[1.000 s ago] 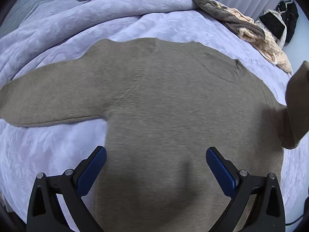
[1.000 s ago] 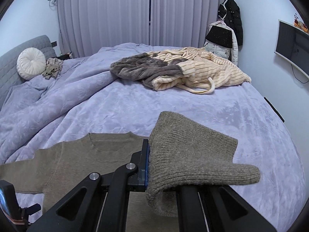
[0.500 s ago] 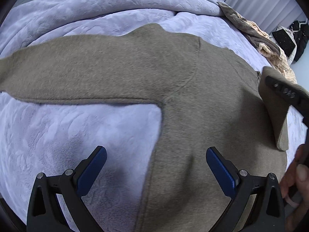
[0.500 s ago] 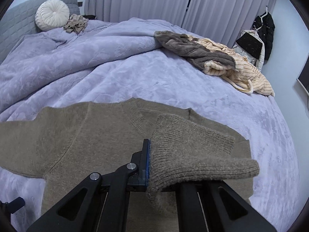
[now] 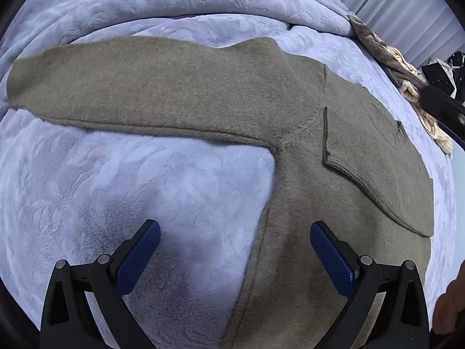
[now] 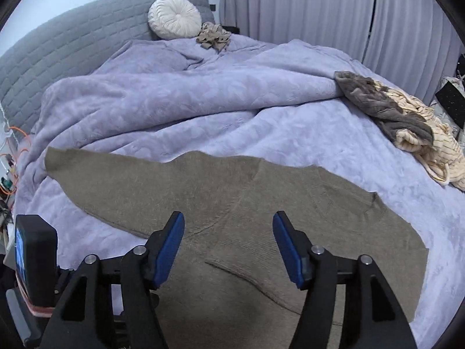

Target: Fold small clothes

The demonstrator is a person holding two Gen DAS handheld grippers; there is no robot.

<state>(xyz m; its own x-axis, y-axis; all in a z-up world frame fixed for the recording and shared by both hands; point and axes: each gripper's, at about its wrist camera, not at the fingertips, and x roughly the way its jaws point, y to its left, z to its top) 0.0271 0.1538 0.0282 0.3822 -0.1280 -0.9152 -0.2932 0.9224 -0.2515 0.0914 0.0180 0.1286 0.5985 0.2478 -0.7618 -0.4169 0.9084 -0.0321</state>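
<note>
An olive-brown knit sweater [image 5: 203, 93] lies flat on the lavender bed cover [image 5: 130, 192]. Its left sleeve [image 5: 87, 87] stretches straight out to the left. Its right sleeve [image 5: 377, 171] is folded across the chest. The sweater also shows in the right wrist view [image 6: 232, 192], with the folded sleeve [image 6: 261, 276] between the fingers. My left gripper [image 5: 234, 250] is open and empty, just above the sweater's left side edge. My right gripper [image 6: 229, 241] is open and empty over the chest.
A heap of grey and cream striped clothes [image 6: 407, 116] lies at the bed's right side. A round white cushion [image 6: 174, 17] and a small crumpled brown garment [image 6: 213, 36] sit by the grey headboard [image 6: 43, 55]. Curtains [image 6: 319, 8] hang behind.
My right gripper has opened and let go of the right sleeve, which now lies folded across the chest. My left gripper has shifted left toward the sweater's side edge and armpit.
</note>
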